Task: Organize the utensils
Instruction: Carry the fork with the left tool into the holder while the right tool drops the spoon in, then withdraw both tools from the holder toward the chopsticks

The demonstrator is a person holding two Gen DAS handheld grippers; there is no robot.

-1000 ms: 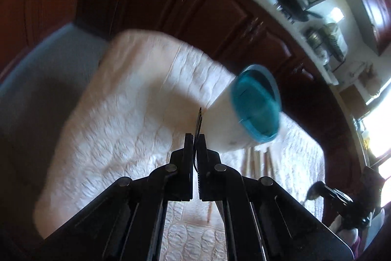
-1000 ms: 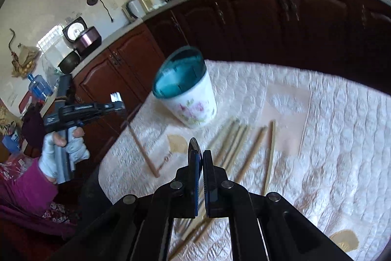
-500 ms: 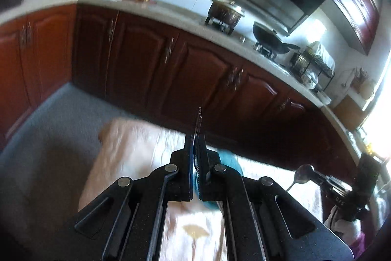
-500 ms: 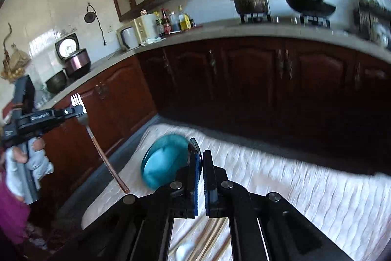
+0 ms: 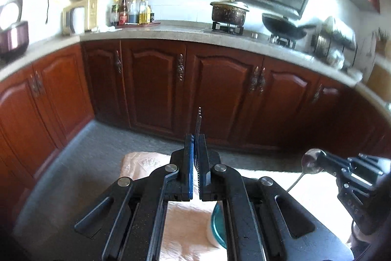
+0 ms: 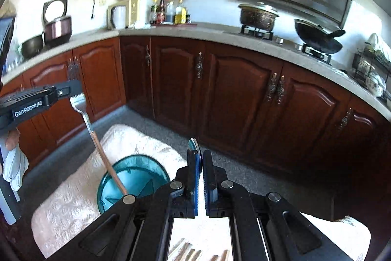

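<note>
My left gripper [image 5: 195, 138] is shut on a fork [image 5: 198, 119], tines up; in the right wrist view the fork [image 6: 80, 105] hangs from that gripper [image 6: 73, 92] with its wooden handle reaching down into the teal-lined cup [image 6: 132, 184]. The cup also shows low in the left wrist view [image 5: 216, 224]. My right gripper [image 6: 199, 155] is shut on a spoon [image 6: 194, 144], seen edge-on. In the left wrist view that gripper [image 5: 325, 160] holds the spoon [image 5: 310, 164] bowl up, right of the cup. Several wooden-handled utensils [image 6: 188, 253] lie on the cloth below.
A white quilted cloth [image 6: 68, 207] covers the table. Dark red cabinets [image 5: 156, 87] and a grey countertop [image 5: 171, 32] with pot, wok, bottles and a toaster stand behind. Grey floor [image 5: 73, 163] lies between the table and the cabinets.
Both grippers have tilted up from looking down at the table to level. The fork's handle has come down into the cup. The spoon stays held beside it.
</note>
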